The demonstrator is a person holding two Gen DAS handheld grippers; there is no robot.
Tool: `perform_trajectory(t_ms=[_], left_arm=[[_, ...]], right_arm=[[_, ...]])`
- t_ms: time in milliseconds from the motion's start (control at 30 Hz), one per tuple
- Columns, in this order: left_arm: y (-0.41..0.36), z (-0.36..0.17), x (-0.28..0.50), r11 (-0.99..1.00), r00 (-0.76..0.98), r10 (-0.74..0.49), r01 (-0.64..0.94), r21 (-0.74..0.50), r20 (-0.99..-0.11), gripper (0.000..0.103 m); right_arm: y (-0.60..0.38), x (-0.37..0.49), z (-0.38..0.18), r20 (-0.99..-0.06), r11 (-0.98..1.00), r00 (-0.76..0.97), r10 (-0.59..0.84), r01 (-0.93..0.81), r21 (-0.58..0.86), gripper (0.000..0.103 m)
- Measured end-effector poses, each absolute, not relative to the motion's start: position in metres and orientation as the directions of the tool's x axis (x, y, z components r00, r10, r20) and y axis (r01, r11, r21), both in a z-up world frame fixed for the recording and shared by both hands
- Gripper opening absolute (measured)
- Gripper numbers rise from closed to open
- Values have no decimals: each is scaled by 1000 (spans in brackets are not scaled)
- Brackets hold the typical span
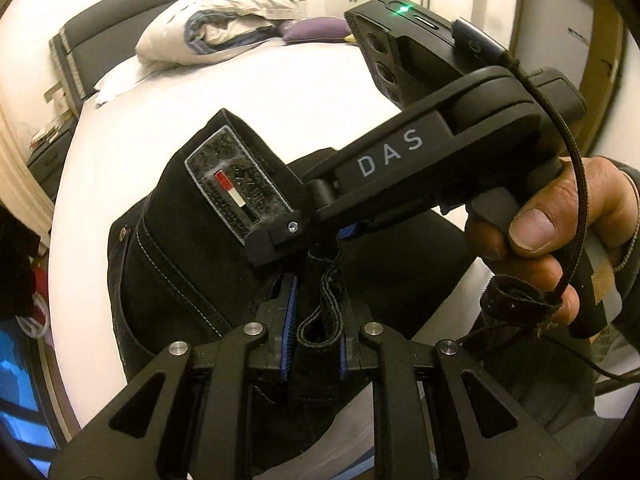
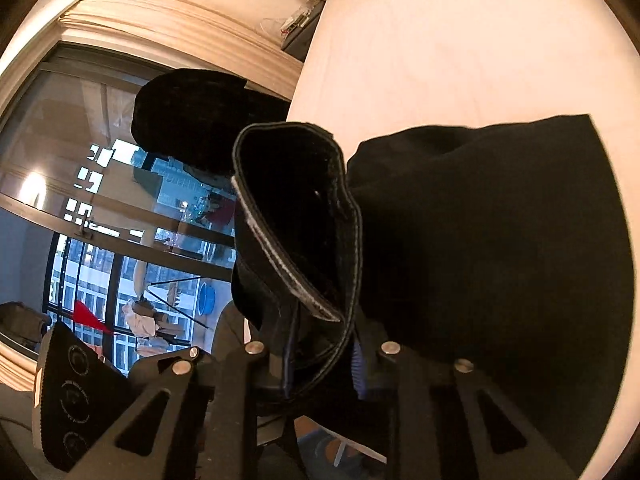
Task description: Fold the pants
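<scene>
over bed [image 1: 280, 92], pants [image 1: 180, 248] between both jaws

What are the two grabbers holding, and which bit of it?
Both hold the black pants. The left gripper pinches a bunched hem edge; the right gripper pinches a stitched edge by the waistband patch.

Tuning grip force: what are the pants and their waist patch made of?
Pants: black denim by the look, matte, with pale contrast topstitching along the seams. Waist patch: seems leather or faux leather, embossed, scuffed grey, stitched border; can't tell which.
</scene>
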State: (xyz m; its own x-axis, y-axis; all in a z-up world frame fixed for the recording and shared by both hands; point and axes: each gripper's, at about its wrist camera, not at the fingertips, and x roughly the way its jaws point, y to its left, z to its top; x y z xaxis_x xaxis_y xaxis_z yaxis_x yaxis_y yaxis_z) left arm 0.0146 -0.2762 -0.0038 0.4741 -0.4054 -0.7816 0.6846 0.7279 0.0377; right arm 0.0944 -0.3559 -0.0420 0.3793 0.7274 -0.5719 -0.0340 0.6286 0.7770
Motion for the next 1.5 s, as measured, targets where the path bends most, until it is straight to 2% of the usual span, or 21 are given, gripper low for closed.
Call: perform_trajectory(t_ms=[400,800,1200,1267,1367,1500], left_arm=[[-334,-15,29,678,434,-419,733,42,-798,15],[-396,-32,45,663,414,-406,747,49,-815,15],[-412,-45,21,640,404,-410,766,57,-818,15],[-411,-47,28,640,401,-412,767,54,-818,18],[-408,-49,31,634,371,-443,773,7,-816,27],[-383,-30,34,630,312,-521,769,-111,-794,29]], right_arm=[[-393,95,-54,-608,652,408,681,40,757,22],[-425,106,-62,-654,685,358,667,51,727,21],[-432,97,-70,-646,666,375,664,96,740,21],[-435,95,-76,-644,661,378,665,104,743,21],[-439,93,-84,-621,631,388,681,119,766,24],[-445,85,-84,-613,624,422,668,130,770,28]])
